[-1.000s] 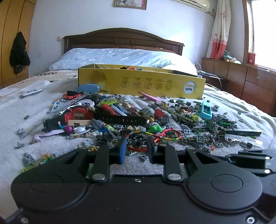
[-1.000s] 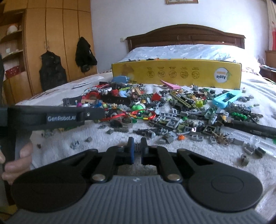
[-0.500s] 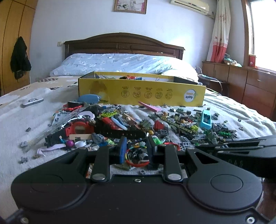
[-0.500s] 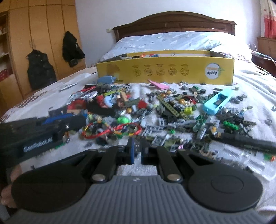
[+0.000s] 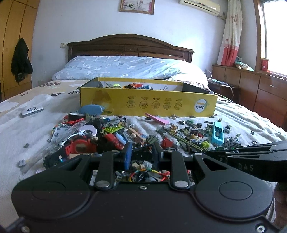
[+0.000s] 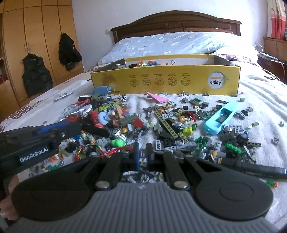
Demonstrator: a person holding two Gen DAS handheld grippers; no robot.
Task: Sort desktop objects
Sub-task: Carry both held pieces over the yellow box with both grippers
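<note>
A home bedroom: a bed [image 5: 26,129] with carved wooden headboard [image 5: 129,44], wardrobe [image 6: 35,44] (dark coats hanging), curtained window [image 5: 269,32] and wall air conditioner [image 5: 199,4].

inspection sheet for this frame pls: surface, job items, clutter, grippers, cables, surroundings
Surface: bed, pale textured cover.
Job's things: yellow box open, partly filled; brick pile on cover in front of it.
Clutter: light-blue case, pink piece, green toy, beaded bracelet, white device apart at left.
Grippers: left gripper narrowly open, nothing visibly held; right gripper shut, nothing visibly held.
Cables: nothing seen.
Surroundings: headboard, wardrobe with hanging clothes, curtain.
</note>
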